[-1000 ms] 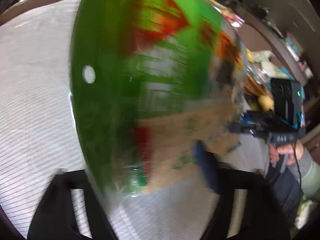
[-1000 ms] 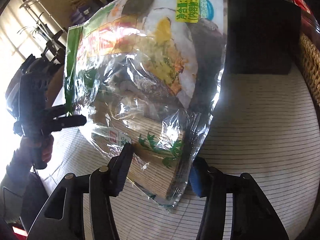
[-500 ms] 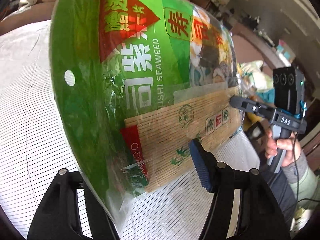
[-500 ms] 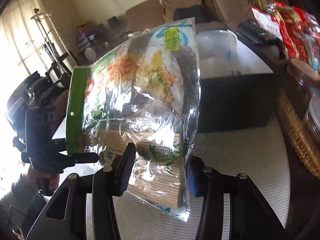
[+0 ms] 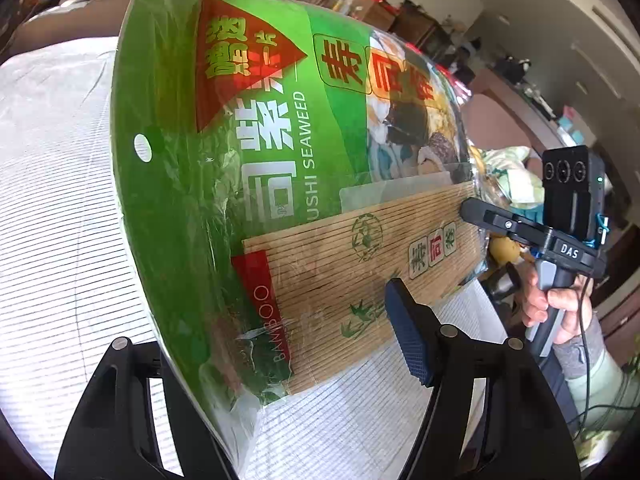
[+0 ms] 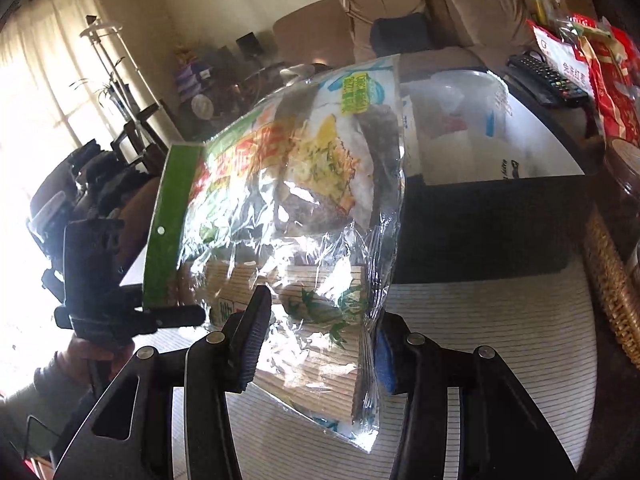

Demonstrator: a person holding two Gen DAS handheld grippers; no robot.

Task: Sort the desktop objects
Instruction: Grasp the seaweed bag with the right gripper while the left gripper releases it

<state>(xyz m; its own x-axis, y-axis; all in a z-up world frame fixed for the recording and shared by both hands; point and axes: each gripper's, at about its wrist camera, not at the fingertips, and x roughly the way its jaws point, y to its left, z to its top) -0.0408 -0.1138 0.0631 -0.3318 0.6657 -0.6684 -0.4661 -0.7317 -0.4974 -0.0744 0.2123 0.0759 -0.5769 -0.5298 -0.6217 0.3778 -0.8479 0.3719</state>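
I have the sushi seaweed pack [image 5: 256,184], a glossy crinkled plastic bag with a ribbed bamboo mat [image 5: 360,276] inside, held up over the white ribbed surface [image 5: 60,240], and it now hangs higher against the dark bin [image 6: 492,224] than half a second ago, its print sharp where a second ago it was a green blur. My right tongs [image 6: 316,344] pinch its lower corner. One finger [image 5: 408,340] of my left tongs [image 5: 288,352] stands clear of the pack, the other is hidden behind it, so I cannot tell their grip.
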